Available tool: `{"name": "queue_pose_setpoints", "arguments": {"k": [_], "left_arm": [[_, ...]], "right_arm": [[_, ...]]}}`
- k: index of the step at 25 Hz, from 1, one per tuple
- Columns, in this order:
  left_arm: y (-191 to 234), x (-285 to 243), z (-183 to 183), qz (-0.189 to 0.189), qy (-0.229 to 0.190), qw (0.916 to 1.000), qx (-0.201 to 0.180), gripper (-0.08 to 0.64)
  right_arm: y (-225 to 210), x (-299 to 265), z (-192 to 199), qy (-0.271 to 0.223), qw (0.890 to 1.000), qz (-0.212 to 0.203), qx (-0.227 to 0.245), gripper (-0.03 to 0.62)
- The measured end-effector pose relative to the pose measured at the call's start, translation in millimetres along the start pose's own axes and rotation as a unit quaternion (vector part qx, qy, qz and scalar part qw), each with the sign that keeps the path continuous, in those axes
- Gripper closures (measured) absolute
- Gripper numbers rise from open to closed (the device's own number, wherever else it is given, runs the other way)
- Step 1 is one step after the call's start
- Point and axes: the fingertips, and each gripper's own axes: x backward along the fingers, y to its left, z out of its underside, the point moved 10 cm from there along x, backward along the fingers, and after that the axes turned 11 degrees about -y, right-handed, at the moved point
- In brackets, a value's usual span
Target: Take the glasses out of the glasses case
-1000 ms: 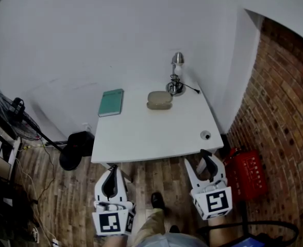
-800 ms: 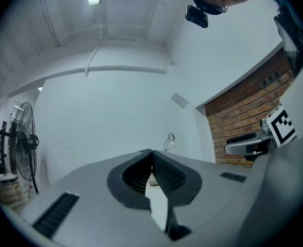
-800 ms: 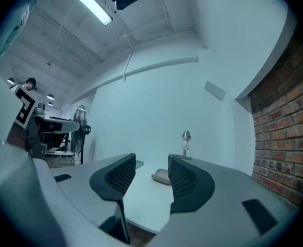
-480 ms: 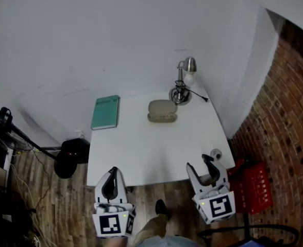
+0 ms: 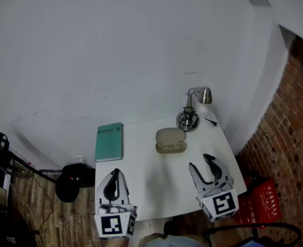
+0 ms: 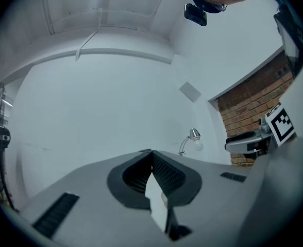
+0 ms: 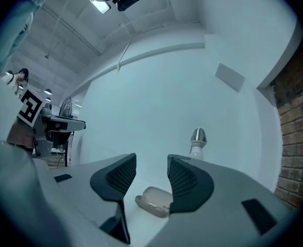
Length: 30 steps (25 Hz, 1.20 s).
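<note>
The beige glasses case [image 5: 170, 140] lies shut on the white table [image 5: 146, 176], toward the back. In the right gripper view the case [image 7: 154, 201] sits on the table ahead of the jaws, low between them but beyond their tips. My right gripper [image 5: 200, 162] hovers over the table's right part, just in front of the case; its jaws [image 7: 151, 159] stand apart and are closing slightly with nothing between the pads. My left gripper [image 5: 114, 173] is over the table's front left, its jaws [image 6: 150, 152] shut tip to tip and empty.
A green book [image 5: 109, 142] lies at the table's back left. A small desk lamp [image 5: 192, 112] stands at the back right corner, by the white wall. A brick wall [image 5: 296, 138] and a red crate [image 5: 262, 202] are on the right, a black fan base [image 5: 71, 176] on the left.
Both grippers have moved forward from in front of the table to over its top, closer to the case. The case, book and lamp have not moved on the table.
</note>
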Motion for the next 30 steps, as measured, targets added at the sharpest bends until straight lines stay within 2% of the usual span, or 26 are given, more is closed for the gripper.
{"name": "queue_pose_setpoints", "arguments": {"k": [4, 10, 14, 18, 22, 26, 30], "left_arm": [[11.2, -24.3, -1.0, 0.009, -0.025, 0.9996, 0.006, 0.554], [12.9, -42.4, -2.8, 0.015, -0.033, 0.9992, 0.017, 0.554], [17.3, -50.5, 5.1, -0.003, -0.015, 0.9997, 0.018, 0.554], [15.9, -66.1, 14.0, -0.02, 0.024, 0.9993, 0.022, 0.554], [18.4, -84.1, 30.3, -0.031, 0.032, 0.9988, 0.02, 0.554], [22.6, -99.8, 45.5, -0.053, 0.072, 0.9958, 0.021, 0.554], [27.0, -104.4, 68.1, -0.066, 0.065, 0.9955, 0.02, 0.554]], "right_arm": [[-0.5, -24.5, -7.5, 0.001, 1.0, -0.011, 0.016, 0.39], [-6.0, -48.9, -15.1, -0.002, 0.999, -0.025, 0.027, 0.393], [-14.3, -64.2, -11.3, 0.008, 0.999, -0.041, 0.028, 0.394], [-27.9, -82.5, 0.2, 0.027, 0.998, -0.059, 0.017, 0.396], [-45.1, -106.7, 19.3, 0.047, 0.996, -0.078, 0.01, 0.397], [-58.6, -130.9, 46.7, 0.076, 0.992, -0.099, 0.003, 0.397], [-66.3, -149.5, 76.6, 0.105, 0.987, -0.118, -0.01, 0.4]]}}
